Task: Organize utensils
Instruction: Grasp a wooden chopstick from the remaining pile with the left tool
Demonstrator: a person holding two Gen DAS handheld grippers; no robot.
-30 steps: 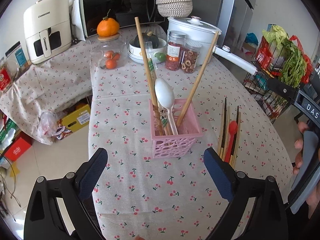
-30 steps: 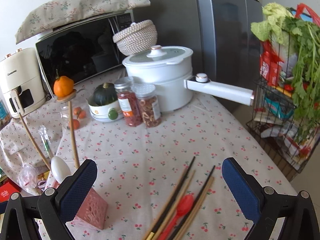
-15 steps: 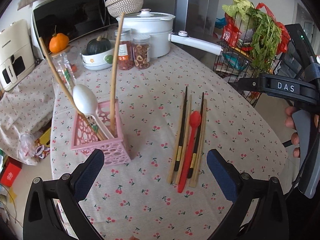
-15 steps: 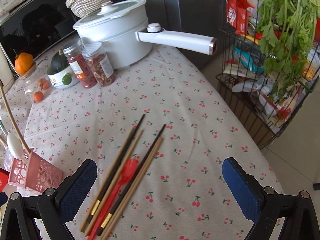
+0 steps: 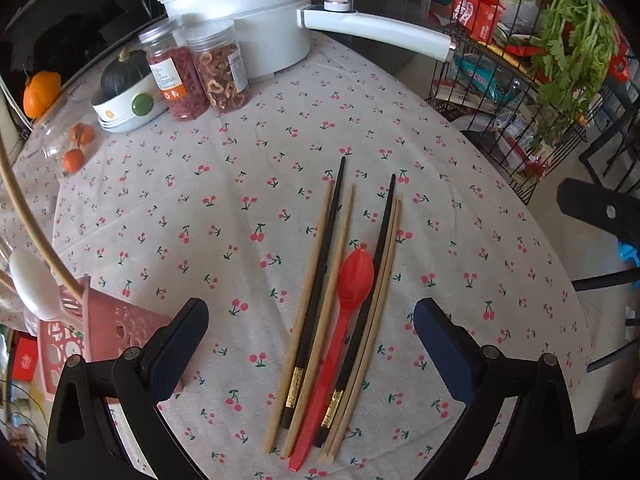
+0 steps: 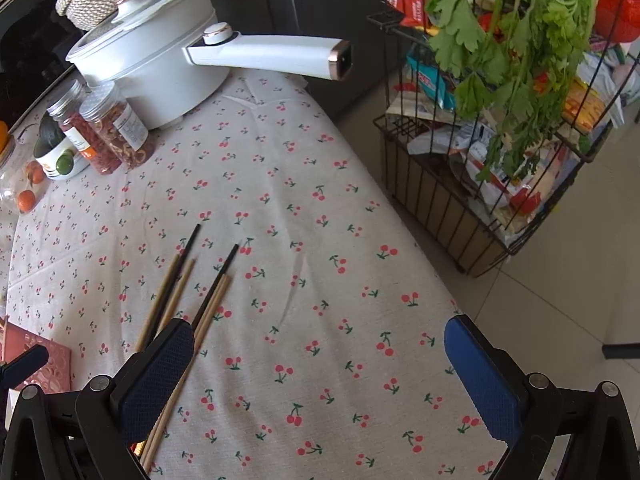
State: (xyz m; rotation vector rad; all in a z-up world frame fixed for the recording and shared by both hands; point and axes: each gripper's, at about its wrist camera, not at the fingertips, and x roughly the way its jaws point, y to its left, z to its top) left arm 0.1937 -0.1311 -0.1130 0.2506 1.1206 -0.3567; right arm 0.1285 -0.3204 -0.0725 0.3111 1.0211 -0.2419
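Observation:
A red plastic spoon [image 5: 347, 320] lies on the cherry-print tablecloth among several wooden and black chopsticks [image 5: 320, 292]. My left gripper [image 5: 310, 344] is open and empty, hovering right above them, its jaws either side of the bundle. A pink slotted utensil basket [image 5: 100, 332] at the left holds a white spoon [image 5: 34, 284] and wooden chopsticks. My right gripper [image 6: 320, 364] is open and empty over the cloth, right of the chopsticks [image 6: 200, 304]. The basket's corner [image 6: 36, 356] shows at the left edge.
A white pot [image 5: 248, 12] with a long handle [image 6: 272, 54], two spice jars [image 5: 200, 72], a bowl with a squash [image 5: 124, 96] and a jar of tomatoes stand at the back. A wire rack of greens and packets [image 6: 500, 152] stands beside the table's right edge.
Both grippers have swung right and come down closer to the table. The left one went from facing the pink basket to hovering over the loose chopsticks and red spoon. Both jaws stayed open.

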